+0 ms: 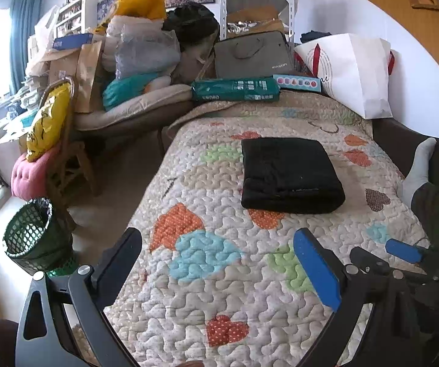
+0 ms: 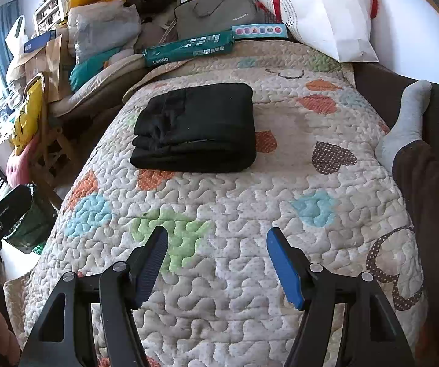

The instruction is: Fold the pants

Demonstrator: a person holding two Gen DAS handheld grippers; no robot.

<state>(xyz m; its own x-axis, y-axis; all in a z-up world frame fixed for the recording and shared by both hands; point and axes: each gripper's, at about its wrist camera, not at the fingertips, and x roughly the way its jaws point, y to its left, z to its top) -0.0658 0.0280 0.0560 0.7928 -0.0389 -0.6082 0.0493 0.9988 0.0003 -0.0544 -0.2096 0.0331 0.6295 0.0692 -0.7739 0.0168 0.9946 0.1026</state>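
The black pants [image 1: 289,176] lie folded into a compact rectangle on the quilted heart-pattern bedspread [image 1: 207,290]. They also show in the right wrist view [image 2: 196,128], towards the far half of the bed [image 2: 219,202]. My left gripper [image 1: 219,241] is open and empty, held above the quilt well short of the pants. My right gripper [image 2: 217,241] is open and empty too, above the quilt on the near side of the pants. The right gripper also shows at the right edge of the left wrist view [image 1: 402,253].
A person's leg with a grey sock [image 2: 408,122] rests on the bed's right side. A white paper bag [image 1: 353,70], a green package [image 1: 234,89] and a grey bag [image 1: 251,56] stand at the head. A green mesh bin [image 1: 33,235] and cluttered chairs stand on the left.
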